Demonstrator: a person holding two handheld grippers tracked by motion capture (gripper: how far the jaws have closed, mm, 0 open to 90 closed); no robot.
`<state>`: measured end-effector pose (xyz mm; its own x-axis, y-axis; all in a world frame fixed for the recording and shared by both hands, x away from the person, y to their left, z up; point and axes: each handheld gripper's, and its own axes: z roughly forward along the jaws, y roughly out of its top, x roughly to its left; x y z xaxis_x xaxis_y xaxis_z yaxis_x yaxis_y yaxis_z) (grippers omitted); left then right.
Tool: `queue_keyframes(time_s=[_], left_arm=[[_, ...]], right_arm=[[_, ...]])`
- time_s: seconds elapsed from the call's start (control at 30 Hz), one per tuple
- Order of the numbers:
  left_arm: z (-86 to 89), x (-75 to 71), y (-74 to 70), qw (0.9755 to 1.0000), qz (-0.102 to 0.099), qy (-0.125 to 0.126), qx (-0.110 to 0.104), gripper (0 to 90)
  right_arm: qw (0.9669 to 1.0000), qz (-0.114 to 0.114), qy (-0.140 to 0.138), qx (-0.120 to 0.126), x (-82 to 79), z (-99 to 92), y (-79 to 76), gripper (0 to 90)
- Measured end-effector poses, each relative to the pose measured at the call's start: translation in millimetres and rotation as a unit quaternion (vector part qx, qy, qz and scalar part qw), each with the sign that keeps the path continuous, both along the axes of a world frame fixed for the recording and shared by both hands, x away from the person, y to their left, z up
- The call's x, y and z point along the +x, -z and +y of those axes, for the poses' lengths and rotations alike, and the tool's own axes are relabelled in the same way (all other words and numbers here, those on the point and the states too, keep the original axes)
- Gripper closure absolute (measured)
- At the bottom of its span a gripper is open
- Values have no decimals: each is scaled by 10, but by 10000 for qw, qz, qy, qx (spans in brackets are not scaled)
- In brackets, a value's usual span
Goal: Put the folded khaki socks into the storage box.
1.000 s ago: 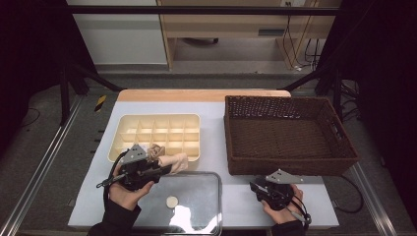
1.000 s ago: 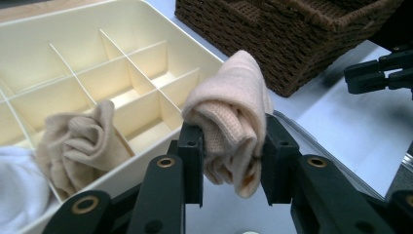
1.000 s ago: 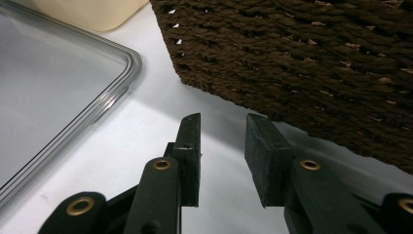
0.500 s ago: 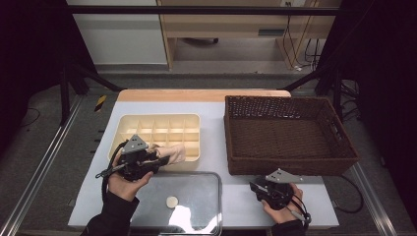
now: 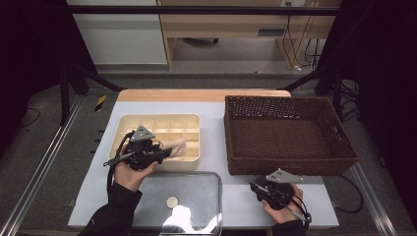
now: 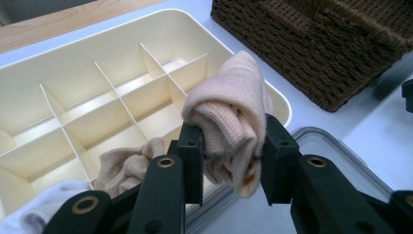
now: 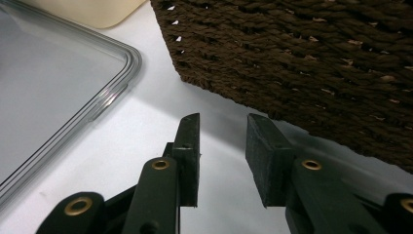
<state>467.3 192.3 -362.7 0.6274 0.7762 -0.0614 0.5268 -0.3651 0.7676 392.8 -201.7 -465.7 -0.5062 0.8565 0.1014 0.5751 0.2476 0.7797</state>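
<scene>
The left gripper (image 6: 226, 146) has its 2 jaws pressed on a rolled beige sock (image 6: 229, 114); the roll bulges up and forward past the pads, a loose fold hangs below them, and the grip sits on the near part of the bundle. In the high view the left gripper (image 5: 164, 153) carries the sock over the near right part of the cream divided tray (image 5: 194, 119), above the cells and not yet in any of them. Another beige sock (image 6: 129, 163) lies crumpled in a near cell just beside the jaws, and a white cloth (image 6: 34, 212) shows at the bottom left edge.

To do this step well, I judge that the roll should be kept squeezed until it hangs squarely over 1 free cell, then lowered between the thin dividers so that the hanging fold goes in first and does not drape over a wall; releasing too high could let the bundle unroll across 2 cells.

The right gripper (image 7: 221, 158) rests low on the white surface (image 7: 146, 122) with its jaws parted and nothing between them, just beside the wall of the brown wicker basket (image 7: 302, 53); the clear lid (image 7: 53, 78) lies to its left, well apart from the held sock.
</scene>
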Motion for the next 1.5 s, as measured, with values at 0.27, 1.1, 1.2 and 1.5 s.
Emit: queue_keyframes(time_s=[0.27, 1.1, 1.2, 1.5], left_arm=[[-18, 120, 46, 9996, 165, -67, 229, 662], [-62, 298, 305, 9923, 782, -161, 945, 670], [-94, 314, 334, 9906, 863, -183, 1047, 670], [-140, 341, 342, 9874, 959, -279, 1224, 675]], right_arm=[[10000, -5, -14, -8, -1, -13, 8, 669], [9999, 133, -64, 11, 27, -6, 36, 655], [9999, 139, -60, -1, 32, -9, 41, 653], [9998, 197, -58, -4, 44, -2, 56, 650]])
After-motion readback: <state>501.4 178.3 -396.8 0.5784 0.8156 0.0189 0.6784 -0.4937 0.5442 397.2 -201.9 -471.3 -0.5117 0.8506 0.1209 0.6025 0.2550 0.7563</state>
